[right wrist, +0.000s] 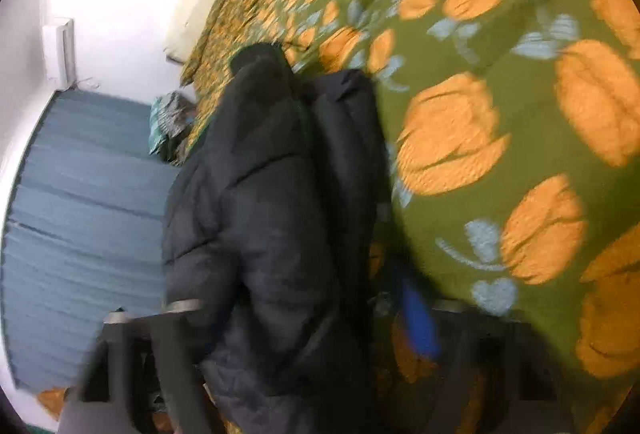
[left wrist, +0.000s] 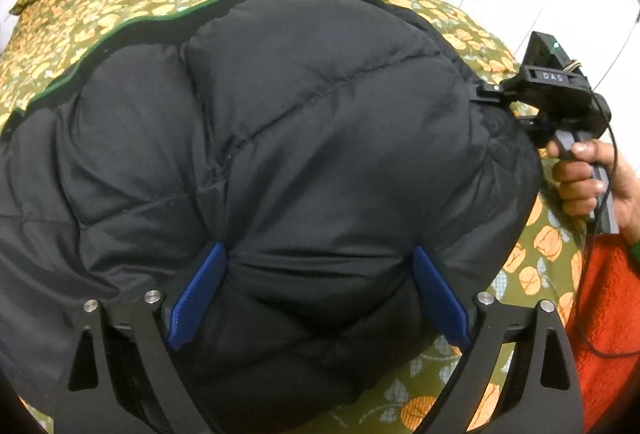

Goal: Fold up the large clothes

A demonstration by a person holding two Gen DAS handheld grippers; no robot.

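The left gripper (left wrist: 318,298), jaws wide, straddles the jacket (left wrist: 280,121) lying on the bed (left wrist: 532,266); puffy, soft and probably slippery, it wants pinching at the hem, where the right gripper (left wrist: 486,91) at 2 o'clock seems clamped.

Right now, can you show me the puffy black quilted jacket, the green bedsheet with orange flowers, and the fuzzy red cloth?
puffy black quilted jacket (left wrist: 280,137), left wrist view, on its stitched middle panel.
green bedsheet with orange flowers (right wrist: 500,137), right wrist view, on a bare patch beside the jacket.
fuzzy red cloth (left wrist: 604,318), left wrist view, on its middle.
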